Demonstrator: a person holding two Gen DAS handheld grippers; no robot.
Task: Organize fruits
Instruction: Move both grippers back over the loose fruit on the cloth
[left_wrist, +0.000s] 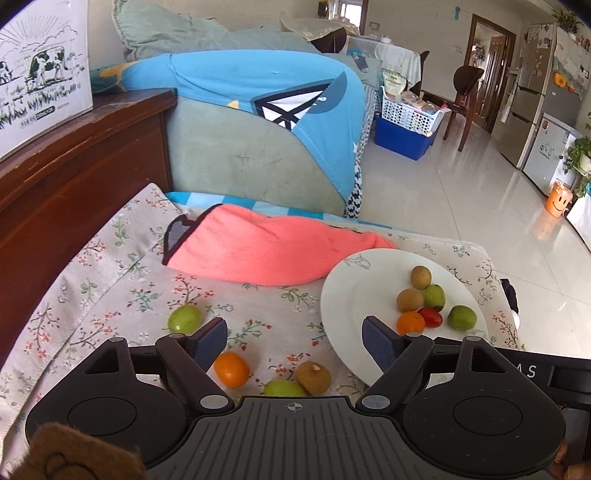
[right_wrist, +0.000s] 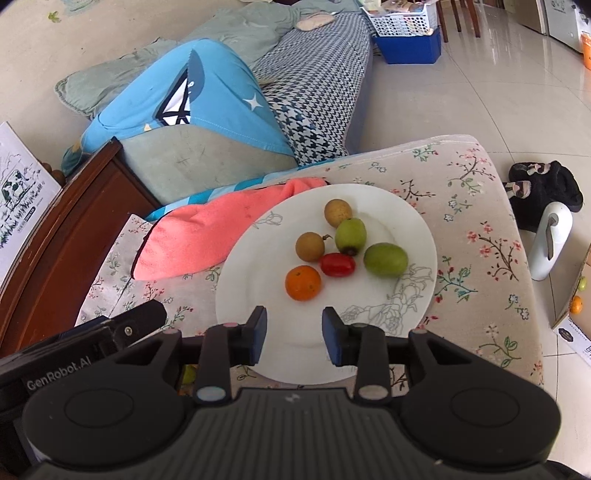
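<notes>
Floral-printed cloth (left_wrist: 110, 280) covers the cushioned seat that carries everything, with a crumpled coral-pink fleece blanket (left_wrist: 258, 251) bunched along its far edge and a glossy tiled floor beyond. On the right part of that cloth, reaching toward the seat's right edge, sits a round white ceramic plate (right_wrist: 258, 295) holding six fruits: two brown longan-like balls, two green oval fruits, a small red tomato-like fruit and an orange mandarin (right_wrist: 303, 282).

Four fruits lie loose on the cloth to the left of the plate, toward the seat's near edge. They are a green oval fruit (left_wrist: 184, 319) farthest left, a small orange mandarin (left_wrist: 231, 369), a round brown fruit with a pale stem scar (left_wrist: 314, 376), and another green fruit (left_wrist: 282, 387) partly hidden under the tool body.

Both tools are empty. The left gripper (left_wrist: 293, 338) has its jaws spread wide, and the right gripper (right_wrist: 294, 334) hovers over the near rim of the plate with a moderate gap, gripping nothing.

The loose mandarin lies just below and inside the left finger pad (left_wrist: 210, 341) of the left gripper, with the brown fruit between the jaws but closer to the camera. The left tool is plainly nearer these strays, so it probably needs to tip down and back a little to bracket one. Being round, they offer no preferred grasp axis.
</notes>
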